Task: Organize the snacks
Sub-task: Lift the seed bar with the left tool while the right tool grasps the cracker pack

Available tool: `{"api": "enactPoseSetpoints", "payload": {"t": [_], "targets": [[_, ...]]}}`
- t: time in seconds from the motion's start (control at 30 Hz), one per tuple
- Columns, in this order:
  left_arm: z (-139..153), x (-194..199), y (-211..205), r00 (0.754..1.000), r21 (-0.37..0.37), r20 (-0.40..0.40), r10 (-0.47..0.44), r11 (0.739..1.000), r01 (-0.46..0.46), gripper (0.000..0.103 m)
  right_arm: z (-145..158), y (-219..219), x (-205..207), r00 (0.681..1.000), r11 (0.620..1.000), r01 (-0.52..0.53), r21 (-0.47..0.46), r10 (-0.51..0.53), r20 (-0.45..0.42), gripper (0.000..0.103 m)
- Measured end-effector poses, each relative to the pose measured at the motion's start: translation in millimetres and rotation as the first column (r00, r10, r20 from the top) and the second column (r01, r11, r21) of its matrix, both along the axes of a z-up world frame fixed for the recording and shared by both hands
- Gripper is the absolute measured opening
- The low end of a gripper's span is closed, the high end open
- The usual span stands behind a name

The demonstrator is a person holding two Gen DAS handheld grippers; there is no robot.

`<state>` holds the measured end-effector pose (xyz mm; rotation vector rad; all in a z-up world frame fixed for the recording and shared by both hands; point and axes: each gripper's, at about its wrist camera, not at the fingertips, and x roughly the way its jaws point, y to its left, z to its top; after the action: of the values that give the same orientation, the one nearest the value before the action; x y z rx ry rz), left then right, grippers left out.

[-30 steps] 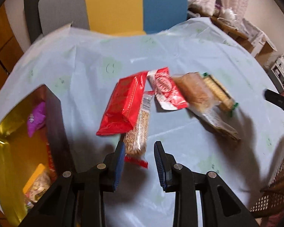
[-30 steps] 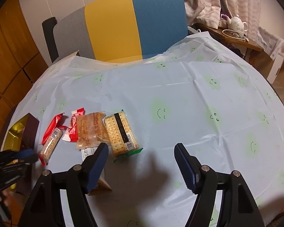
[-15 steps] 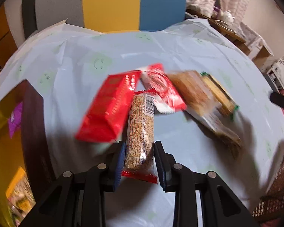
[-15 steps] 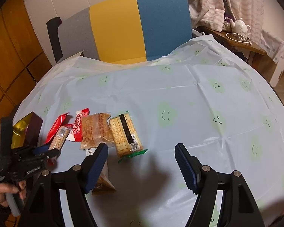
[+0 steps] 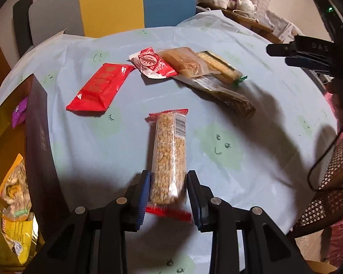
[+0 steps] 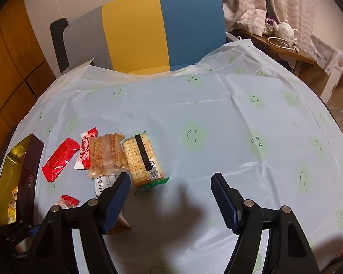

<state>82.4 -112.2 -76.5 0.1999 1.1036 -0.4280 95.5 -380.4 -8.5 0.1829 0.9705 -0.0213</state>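
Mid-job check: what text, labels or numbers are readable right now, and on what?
"DA5" or "DAS", uncertain: white letters on the right gripper body.
Grain bar: barcode, digits unreadable.
Cracker pack: barcode and black stripe, print too small.
White label below the pastry pack: characters blurred.
Red packet and red-and-white packet: logos blurred.

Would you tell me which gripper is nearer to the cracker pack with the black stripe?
Right. The right gripper hovers just beside the cracker pack; the left gripper, opening around a grain bar, is farther off.

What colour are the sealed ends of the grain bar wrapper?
Red, on the clear-wrapped grain bar; clearest in the left wrist view.
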Motion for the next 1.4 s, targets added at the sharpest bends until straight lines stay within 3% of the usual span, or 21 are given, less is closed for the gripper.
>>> {"api": "enactPoseSetpoints", "payload": {"t": [0.23, 0.4, 0.77, 0.9, 1.07, 1.13, 1.4], "targets": [[-8.3, 19.2, -13.3, 1.000, 0.020, 0.006, -0.005, 1.000, 0.005, 0.033, -6.3, -1.3, 2.6, 1.000, 1.000, 0.008, 0.005, -0.008, -0.027, 0.074], [-12.5, 8.4, -8.4, 0.998, -0.005, 0.066, 0.003, 1.000, -0.003, 0.031, -10.4, 6.2, 3.5, 0.999, 1.000, -0.028, 0.001, 0.028, -0.045, 0.074], [-14.0, -1.9, 1.8, 0.995, -0.060, 0.095, 0.029, 0.998, -0.023, 0.031, -30.5, 33.0, 5.0, 0.982, 0.989, -0.140, -0.039, 0.134, -0.130, 0.073], [-15.3, -6.1, 1.2, 0.993, -0.059, 0.119, 0.022, 0.998, -0.015, 0.031, -37.4, 35.8, 6.3, 0.977, 0.986, -0.153, -0.067, 0.141, -0.159, 0.066], [-15.6, -7.0, 3.4, 0.992, -0.076, 0.122, 0.029, 0.997, -0.020, 0.031, -41.0, 36.8, 9.3, 0.973, 0.985, -0.162, -0.066, 0.148, -0.175, 0.065], [-15.7, -8.8, 4.0, 0.992, -0.078, 0.126, 0.031, 0.997, -0.021, 0.031, -41.1, 38.5, 15.7, 0.969, 0.983, -0.174, -0.053, 0.161, -0.189, 0.065], [-16.1, -9.2, 9.3, 0.992, -0.103, 0.122, 0.031, 0.994, -0.018, 0.031, -58.3, 58.7, 67.8, 0.931, 0.948, -0.280, -0.150, 0.230, -0.284, 0.068]]}}
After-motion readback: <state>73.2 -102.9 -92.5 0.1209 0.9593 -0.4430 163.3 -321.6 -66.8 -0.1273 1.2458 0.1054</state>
